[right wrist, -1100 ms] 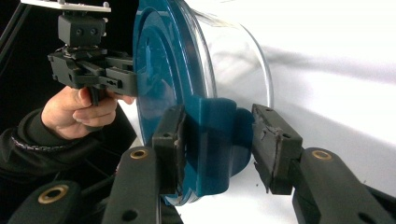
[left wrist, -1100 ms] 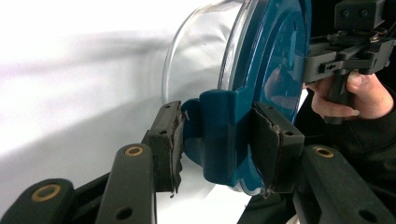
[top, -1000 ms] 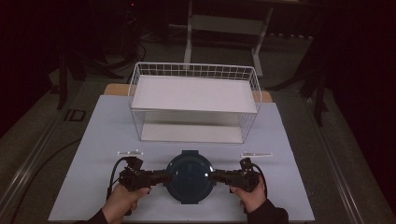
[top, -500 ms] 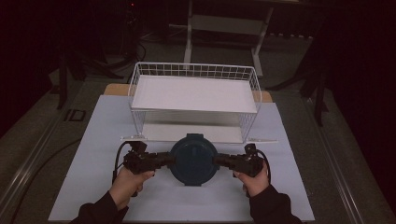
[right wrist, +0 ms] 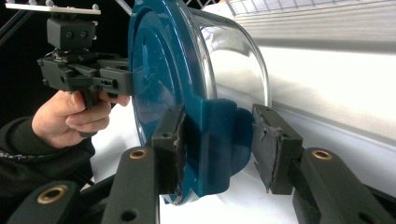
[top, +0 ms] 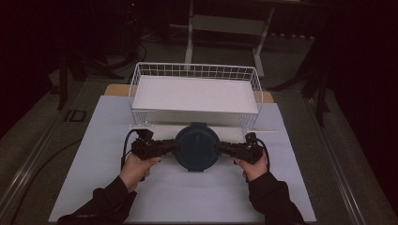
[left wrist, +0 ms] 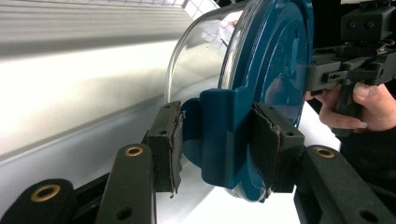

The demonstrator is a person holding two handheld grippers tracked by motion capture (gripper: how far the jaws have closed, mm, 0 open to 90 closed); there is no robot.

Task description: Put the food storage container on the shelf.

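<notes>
No brand, label or writing can be read on any thing here.

Nearest to the person, the left tongs (top: 172, 147) and the right tongs (top: 220, 148) meet the container (top: 197, 146) from its two sides, both clenched on it. It is a clear round bowl with a dark blue lid, and it sits between the two tongs, above the white table (top: 187, 197) and just in front of the wire basket (top: 195, 75).

The left gripper view shows what the high view cannot: both pads press on the blue side tab (left wrist: 219, 135) of the lid. It also shows the clear glass wall under the lid (from above it looks simply like a blue disc). In the right gripper view the left pad (right wrist: 175, 140) touches the other tab (right wrist: 217, 140); the right pad stands a little off the tab.

Behind the container, the basket stands on the table with a white bottom. Beyond it the room is dark.
</notes>
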